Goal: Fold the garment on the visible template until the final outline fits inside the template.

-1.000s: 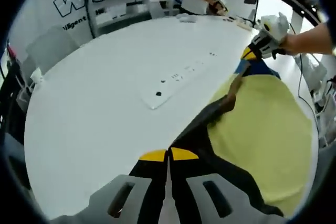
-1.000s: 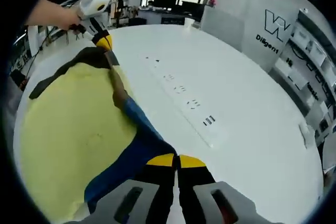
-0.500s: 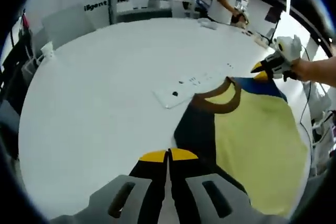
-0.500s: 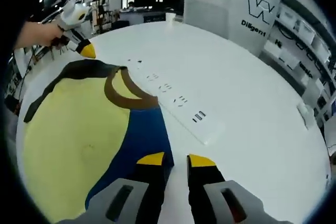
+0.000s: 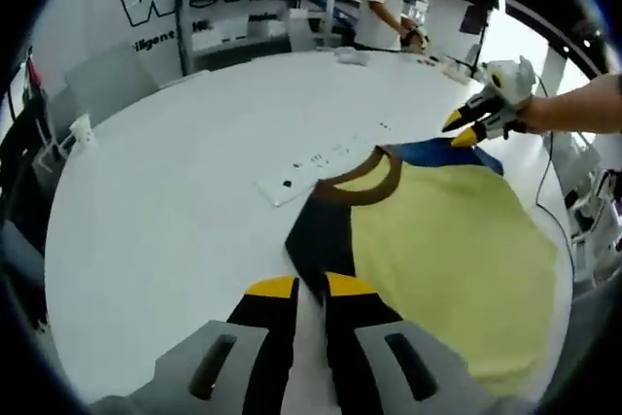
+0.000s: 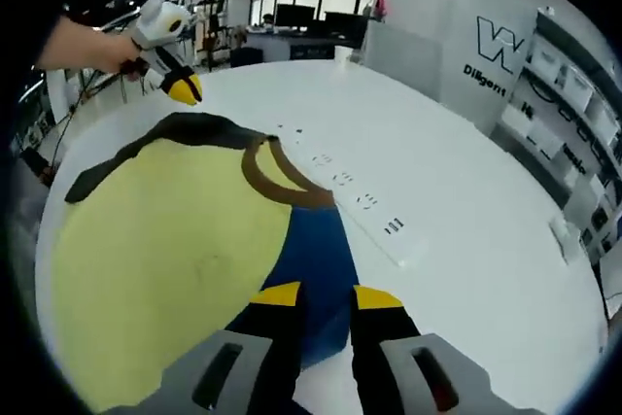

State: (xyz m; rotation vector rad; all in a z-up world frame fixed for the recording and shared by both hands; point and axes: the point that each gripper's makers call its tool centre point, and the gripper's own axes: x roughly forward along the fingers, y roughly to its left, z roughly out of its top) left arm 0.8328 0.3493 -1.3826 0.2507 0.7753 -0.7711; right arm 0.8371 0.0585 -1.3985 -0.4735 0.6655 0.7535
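Yellow cloth garment (image 6: 165, 240) lies flat, lower left, on white worktop (image 6: 466, 182); both tools gape empty. Careless regrasp risks bunching.

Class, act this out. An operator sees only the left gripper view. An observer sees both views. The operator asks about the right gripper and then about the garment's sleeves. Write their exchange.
Operator: I see the right gripper far off. What lies at its fingers?
Observer: In the right gripper view they are apart, and the blue sleeve lies flat on the table between them.
Operator: How does my left gripper look from there?
Observer: A hand holds it just beyond the dark sleeve, and it looks apart from the cloth.
Operator: Where does that dark sleeve end?
Observer: It runs out as a narrow strip along the far edge of the yellow body, away from the brown collar.
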